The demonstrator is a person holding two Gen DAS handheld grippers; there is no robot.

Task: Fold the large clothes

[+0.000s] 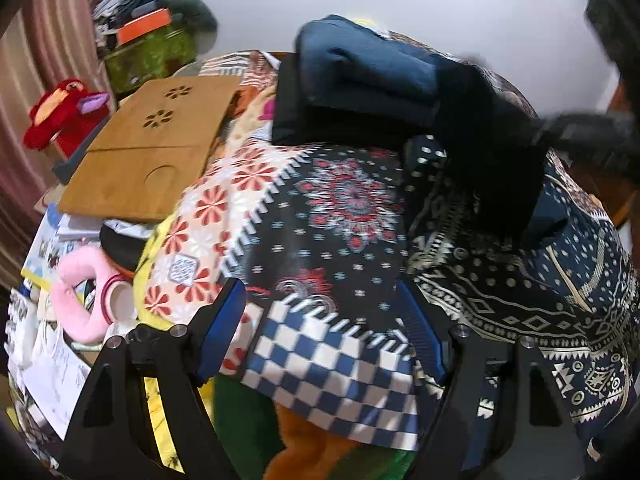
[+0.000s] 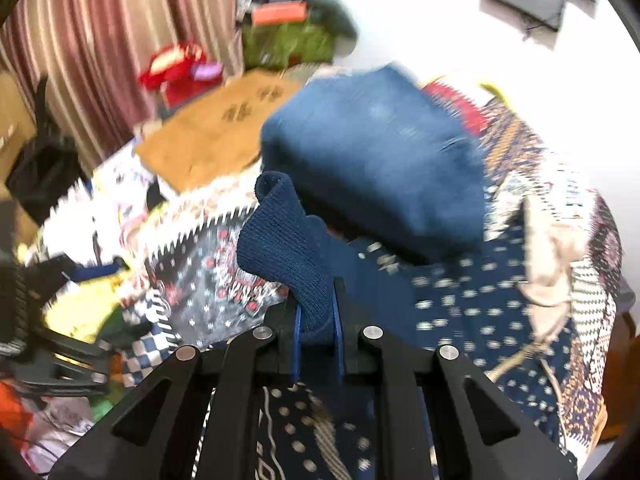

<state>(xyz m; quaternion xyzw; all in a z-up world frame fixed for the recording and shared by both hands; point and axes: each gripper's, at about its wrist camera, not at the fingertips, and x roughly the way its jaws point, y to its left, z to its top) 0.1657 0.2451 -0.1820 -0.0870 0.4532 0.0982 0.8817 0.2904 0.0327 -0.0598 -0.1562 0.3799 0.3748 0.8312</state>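
Note:
A dark blue knit garment lies bunched in a thick fold at the back of a patterned bedspread. In the right wrist view the same blue knit is blurred, and a flap of it runs down into my right gripper, which is shut on that flap and lifted off the bed. My left gripper hovers open over the checkered and floral part of the bedspread, with nothing between its blue pads. A dark navy cloth with cream patterns covers the right side.
A wooden lap tray lies at the left of the bed beside a red plush toy. A pink ring cushion, papers and clutter crowd the left edge. A green box and a striped curtain stand behind.

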